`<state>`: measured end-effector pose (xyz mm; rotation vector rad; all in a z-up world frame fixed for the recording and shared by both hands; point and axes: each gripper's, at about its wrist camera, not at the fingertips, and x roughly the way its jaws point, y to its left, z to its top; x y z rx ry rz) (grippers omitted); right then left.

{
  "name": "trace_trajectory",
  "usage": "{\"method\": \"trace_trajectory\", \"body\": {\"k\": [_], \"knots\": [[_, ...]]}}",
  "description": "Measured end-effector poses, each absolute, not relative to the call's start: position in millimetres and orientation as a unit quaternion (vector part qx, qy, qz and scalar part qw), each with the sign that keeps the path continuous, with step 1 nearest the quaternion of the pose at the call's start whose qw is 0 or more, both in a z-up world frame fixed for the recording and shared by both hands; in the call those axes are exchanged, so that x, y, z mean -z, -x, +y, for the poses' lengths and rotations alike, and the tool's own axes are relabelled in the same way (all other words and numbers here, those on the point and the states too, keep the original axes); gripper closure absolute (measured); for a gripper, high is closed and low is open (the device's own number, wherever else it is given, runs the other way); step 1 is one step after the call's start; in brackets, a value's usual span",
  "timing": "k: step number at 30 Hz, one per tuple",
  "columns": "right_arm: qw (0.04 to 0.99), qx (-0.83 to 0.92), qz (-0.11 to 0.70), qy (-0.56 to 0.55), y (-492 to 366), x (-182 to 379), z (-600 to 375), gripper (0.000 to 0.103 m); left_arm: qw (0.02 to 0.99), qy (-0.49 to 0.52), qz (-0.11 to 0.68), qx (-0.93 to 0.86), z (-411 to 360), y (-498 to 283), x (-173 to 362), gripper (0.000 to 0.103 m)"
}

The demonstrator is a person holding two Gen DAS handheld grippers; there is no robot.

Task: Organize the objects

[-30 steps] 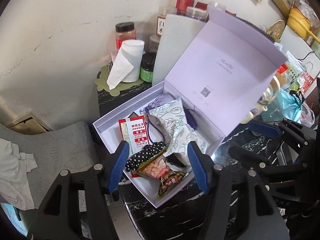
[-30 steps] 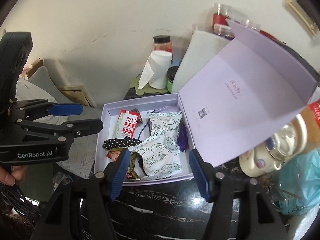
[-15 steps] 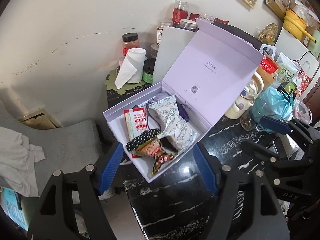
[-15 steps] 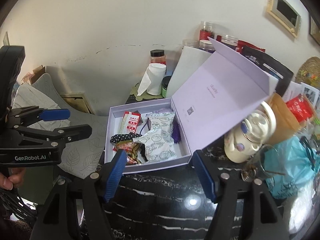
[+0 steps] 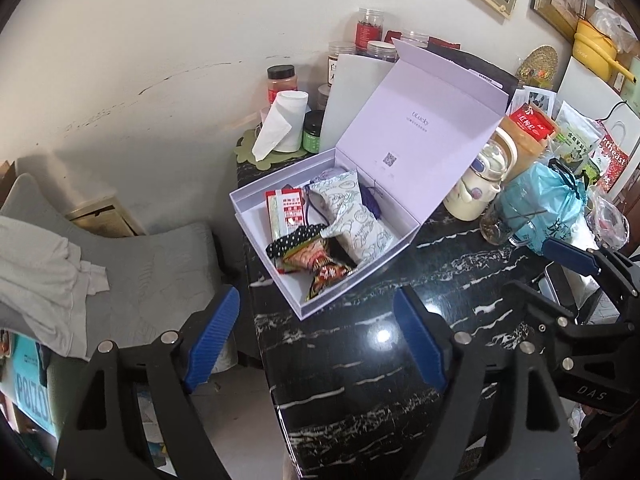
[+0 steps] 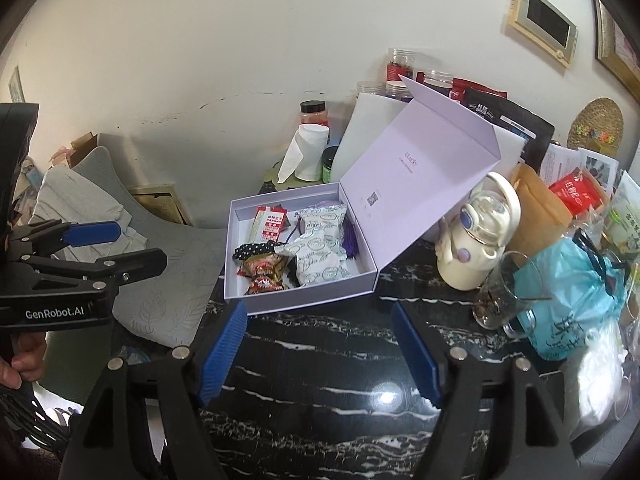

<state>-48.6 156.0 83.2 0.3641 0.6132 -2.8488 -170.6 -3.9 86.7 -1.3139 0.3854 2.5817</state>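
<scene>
An open lilac box (image 5: 256,220) (image 6: 312,300) sits on the black marble table (image 5: 380,380), its lid standing up. Inside lie a red-and-white sachet (image 5: 286,216), white patterned packets (image 5: 352,216) (image 6: 320,248), a black polka-dot piece (image 5: 294,238), red snack wrappers (image 5: 320,266) (image 6: 264,276) and a purple tassel (image 5: 370,200). My left gripper (image 5: 318,334) hangs above the table's near edge, short of the box. Its jaws are opening, with nothing between them. My right gripper (image 6: 320,348) is also back from the box, its jaws opening and empty.
A toilet roll (image 5: 284,124) and several jars stand behind the box by the wall. To the right are a cream kettle (image 6: 476,240), a glass (image 6: 500,292) and a blue bag (image 6: 568,292). A grey chair (image 5: 120,248) stands left of the table.
Both grippers have drawn back from the box, which now looks smaller and farther off. Both pairs of jaws stand wider. The contents of the box have not moved.
</scene>
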Motion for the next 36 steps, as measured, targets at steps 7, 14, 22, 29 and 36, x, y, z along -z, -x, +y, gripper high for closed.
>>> {"method": "trace_trajectory", "body": {"k": [7, 14, 22, 29, 36], "knots": [[0.103, 0.965, 0.210, -0.116, 31, -72, 159, 0.028, 0.098, 0.454, 0.125, -0.877, -13, 140, -85, 0.023], [0.109, 0.965, 0.212, -0.112, 19, -64, 156, 0.028, 0.086, 0.457, 0.125, -0.877, -24, 123, -87, 0.023], [0.111, 0.965, 0.212, -0.109, 11, -59, 153, 0.028, 0.069, 0.454, 0.137, -0.878, -30, 116, -92, 0.022], [0.111, 0.966, 0.206, -0.105, 4, -55, 155, 0.028, 0.066, 0.451, 0.138, -0.879, -32, 110, -97, 0.019], [0.112, 0.967, 0.203, -0.104, -1, -53, 157, 0.028, 0.068, 0.447, 0.143, -0.880, -31, 103, -100, 0.017]]}}
